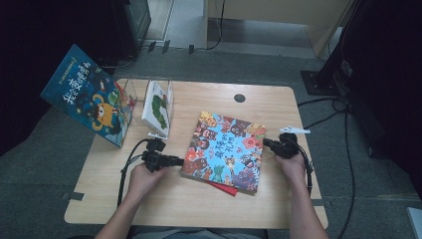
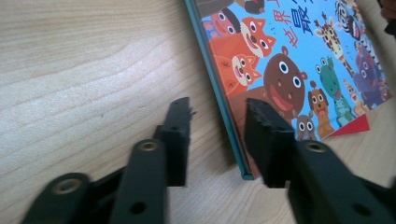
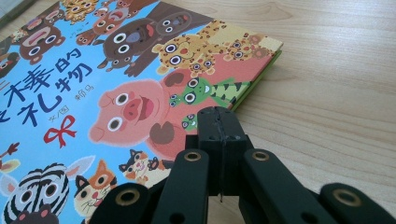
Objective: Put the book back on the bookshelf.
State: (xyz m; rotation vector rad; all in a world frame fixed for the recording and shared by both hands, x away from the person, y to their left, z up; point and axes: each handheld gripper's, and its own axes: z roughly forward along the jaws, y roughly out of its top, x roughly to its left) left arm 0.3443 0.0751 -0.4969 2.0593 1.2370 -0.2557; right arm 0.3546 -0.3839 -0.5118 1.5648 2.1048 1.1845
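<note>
You've got one high view looking down the table (image 1: 174, 209); both close gripper views share the animal picture book (image 1: 226, 149).

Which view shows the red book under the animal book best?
The high view: the red book peeks out beneath the animal book near its front corner. The left gripper view shows one red corner.

Both forearms are showing bare, with no sleeves reaching them. The left gripper (image 1: 175, 160) and the right gripper (image 1: 268, 144) are looking matt black, built of flat linked bars pinned with brass-coloured rivets. Black cables are trailing from each, and a pale three-cornered plate is topping the right one.
</note>
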